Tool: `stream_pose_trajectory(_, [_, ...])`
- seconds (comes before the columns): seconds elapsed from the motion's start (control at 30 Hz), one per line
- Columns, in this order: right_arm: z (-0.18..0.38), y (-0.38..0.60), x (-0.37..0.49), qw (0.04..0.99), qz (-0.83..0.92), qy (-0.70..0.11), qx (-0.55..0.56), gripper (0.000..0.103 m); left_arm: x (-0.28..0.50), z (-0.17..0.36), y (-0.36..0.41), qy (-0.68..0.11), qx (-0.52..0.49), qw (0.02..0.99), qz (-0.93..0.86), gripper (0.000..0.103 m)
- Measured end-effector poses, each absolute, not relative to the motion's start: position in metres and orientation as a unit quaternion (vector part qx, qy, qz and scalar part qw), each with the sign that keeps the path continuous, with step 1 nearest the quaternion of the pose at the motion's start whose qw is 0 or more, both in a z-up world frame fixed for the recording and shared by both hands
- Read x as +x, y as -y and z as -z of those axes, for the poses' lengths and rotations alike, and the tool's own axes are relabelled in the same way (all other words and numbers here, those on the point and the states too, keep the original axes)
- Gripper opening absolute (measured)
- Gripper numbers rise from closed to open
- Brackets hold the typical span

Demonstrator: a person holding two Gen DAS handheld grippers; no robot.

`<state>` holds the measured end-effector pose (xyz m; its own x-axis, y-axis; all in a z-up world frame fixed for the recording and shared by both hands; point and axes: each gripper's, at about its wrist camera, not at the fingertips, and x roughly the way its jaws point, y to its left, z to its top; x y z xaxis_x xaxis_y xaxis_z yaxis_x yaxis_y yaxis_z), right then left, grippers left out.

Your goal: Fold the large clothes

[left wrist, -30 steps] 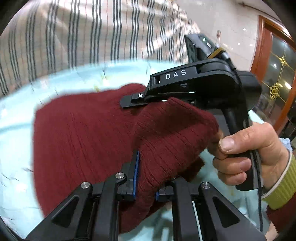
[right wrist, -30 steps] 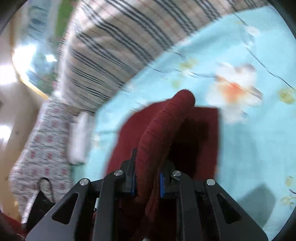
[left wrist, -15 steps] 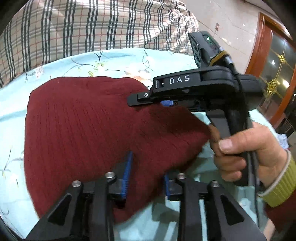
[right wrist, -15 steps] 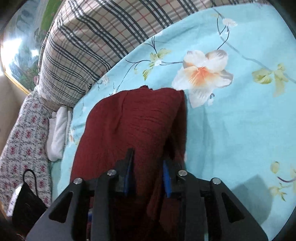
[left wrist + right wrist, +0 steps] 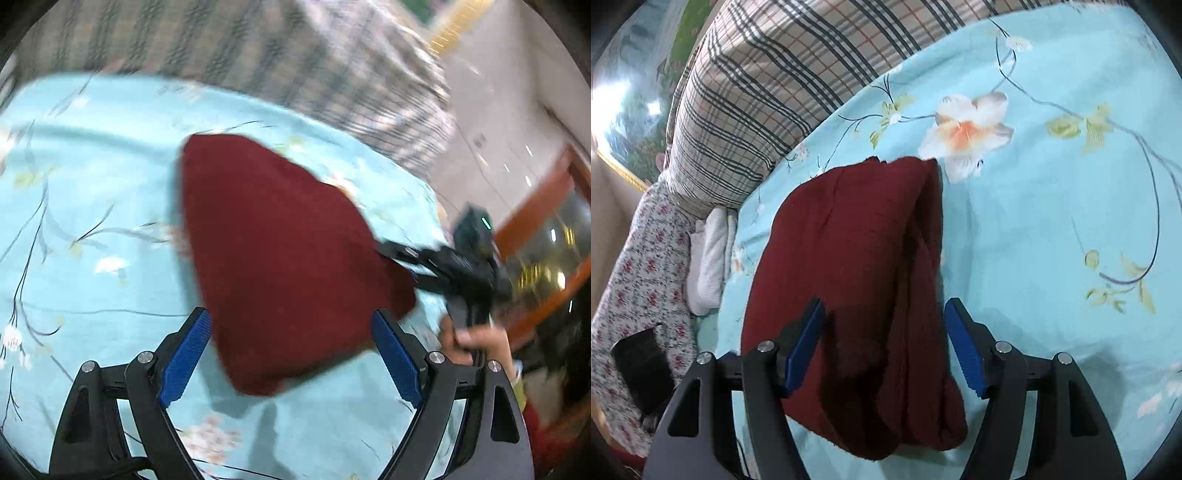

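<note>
A dark red knitted sweater (image 5: 280, 258) lies folded flat on the light blue flowered bed sheet (image 5: 92, 206); it also shows in the right wrist view (image 5: 857, 277). My left gripper (image 5: 291, 354) is open and empty, its blue pads on either side of the sweater's near corner. My right gripper (image 5: 884, 350) is open and empty above the sweater's near edge; it also shows in the blurred left wrist view (image 5: 443, 266) at the sweater's right edge.
A plaid quilt (image 5: 783, 85) is heaped at the far side of the bed. A white cloth (image 5: 709, 258) and a flowered fabric (image 5: 639, 280) with a black object (image 5: 642, 369) lie at the left. A wooden door (image 5: 546, 229) stands at the right.
Both grippers let go of the sweater and opened wide. The raised fold dropped flat onto the sheet. The left gripper pulled back and swung, blurring its view.
</note>
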<state>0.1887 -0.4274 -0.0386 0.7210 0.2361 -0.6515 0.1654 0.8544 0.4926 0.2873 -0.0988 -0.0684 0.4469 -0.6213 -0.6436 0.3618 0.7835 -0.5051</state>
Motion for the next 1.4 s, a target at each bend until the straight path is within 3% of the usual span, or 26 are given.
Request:
stream_pose_trajectory(0.17, [0.043,0.431,0.195,0.882,-0.03,-0.375,0.285,0.07,0.334,0.093,0.082,-0.477,-0.235,0.79,0.304,0.089])
stream_pose_trajectory(0.57, [0.058,0.436,0.229,0.863,-0.067,-0.401,0.302,0.071,0.386,0.132,0.126,-0.515,-0.208,0.772,0.309,0.091])
stream_pose_trajectory(0.7, [0.065,0.432,0.242,0.858,-0.075,-0.411,0.297,0.07,0.392,0.131,0.145,-0.514,-0.167,0.783,0.308,0.08])
stream_pose_trajectory(0.73, [0.064,0.43,0.243,0.858,-0.074,-0.414,0.294,0.068,0.393,0.131,0.146,-0.513,-0.165,0.783,0.31,0.074])
stream_pose_trajectory(0.8, [0.066,0.427,0.245,0.855,-0.076,-0.423,0.289,0.052,0.394,0.132,0.147,-0.511,-0.166,0.783,0.312,0.068])
stream_pose_trajectory(0.9, [0.066,0.424,0.243,0.854,-0.083,-0.424,0.29,0.041,0.389,0.129,0.143,-0.502,-0.168,0.788,0.314,0.06])
stream_pose_trajectory(1.1, [0.049,0.407,0.231,0.863,-0.083,-0.401,0.294,0.034,0.371,0.11,0.127,-0.49,-0.154,0.796,0.319,0.051])
stream_pose_trajectory(1.4, [0.059,0.305,0.217,0.844,-0.183,-0.391,0.319,0.033,0.294,0.059,0.012,-0.473,-0.095,0.827,0.29,0.051])
